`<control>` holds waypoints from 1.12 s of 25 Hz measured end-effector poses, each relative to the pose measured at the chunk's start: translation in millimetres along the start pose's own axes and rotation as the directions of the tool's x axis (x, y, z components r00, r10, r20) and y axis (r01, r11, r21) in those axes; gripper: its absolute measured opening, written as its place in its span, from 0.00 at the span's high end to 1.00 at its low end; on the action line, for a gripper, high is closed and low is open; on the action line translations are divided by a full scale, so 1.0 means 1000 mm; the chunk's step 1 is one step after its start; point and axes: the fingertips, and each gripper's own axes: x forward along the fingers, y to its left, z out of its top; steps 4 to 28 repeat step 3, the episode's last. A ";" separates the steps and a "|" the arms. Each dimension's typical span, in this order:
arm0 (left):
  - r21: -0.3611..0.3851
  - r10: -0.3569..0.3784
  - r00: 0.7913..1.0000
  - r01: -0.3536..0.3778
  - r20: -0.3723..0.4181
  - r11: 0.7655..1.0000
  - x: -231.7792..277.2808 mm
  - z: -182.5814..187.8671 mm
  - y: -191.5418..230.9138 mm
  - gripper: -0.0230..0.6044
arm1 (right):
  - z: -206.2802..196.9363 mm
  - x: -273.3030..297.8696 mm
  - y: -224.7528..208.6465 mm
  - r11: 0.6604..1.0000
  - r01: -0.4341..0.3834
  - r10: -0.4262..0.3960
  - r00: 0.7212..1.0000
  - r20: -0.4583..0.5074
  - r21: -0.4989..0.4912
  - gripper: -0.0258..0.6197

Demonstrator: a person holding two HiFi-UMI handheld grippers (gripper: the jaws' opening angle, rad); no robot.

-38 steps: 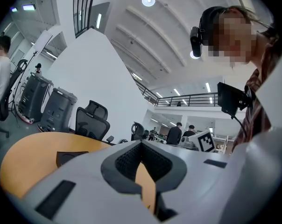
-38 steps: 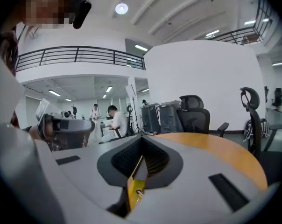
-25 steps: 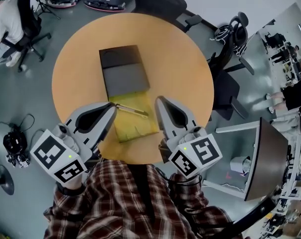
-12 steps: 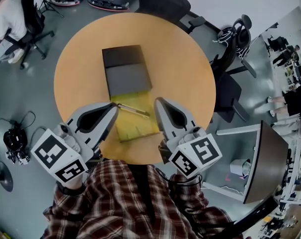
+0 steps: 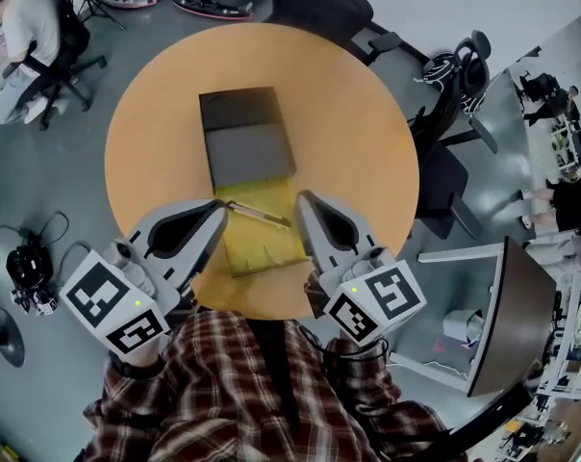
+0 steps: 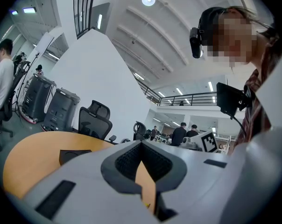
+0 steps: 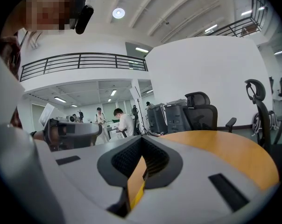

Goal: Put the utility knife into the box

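Observation:
The utility knife [image 5: 261,216] lies slantwise on a yellow mat [image 5: 264,245] at the near side of the round wooden table [image 5: 348,123]. Just beyond the mat lies the flat dark box [image 5: 242,138], a black part at the far end and a grey part nearer. My left gripper [image 5: 216,208] hovers at the mat's left edge, its tip close to the knife's left end. My right gripper [image 5: 303,201] hovers at the mat's right edge, near the knife's right end. Both are shut and hold nothing. Each gripper view looks level across the table, past closed jaws [image 6: 142,146] [image 7: 142,143].
Black office chairs [image 5: 319,3] stand beyond and to the right of the table. A seated person [image 5: 26,37] is at the far left. Cables and a device [image 5: 26,272] lie on the floor at left. A desk with a monitor [image 5: 507,311] stands at right.

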 end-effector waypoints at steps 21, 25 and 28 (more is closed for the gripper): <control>0.000 -0.002 1.000 0.002 -0.002 1.000 0.000 -0.001 0.000 0.95 | -0.001 0.000 0.001 1.000 -0.001 0.001 1.000 -0.001 0.000 0.94; 0.000 -0.002 1.000 0.002 -0.002 1.000 0.000 -0.001 0.000 0.95 | -0.001 0.000 0.001 1.000 -0.001 0.001 1.000 -0.001 0.000 0.94; 0.000 -0.002 1.000 0.002 -0.002 1.000 0.000 -0.001 0.000 0.95 | -0.001 0.000 0.001 1.000 -0.001 0.001 1.000 -0.001 0.000 0.94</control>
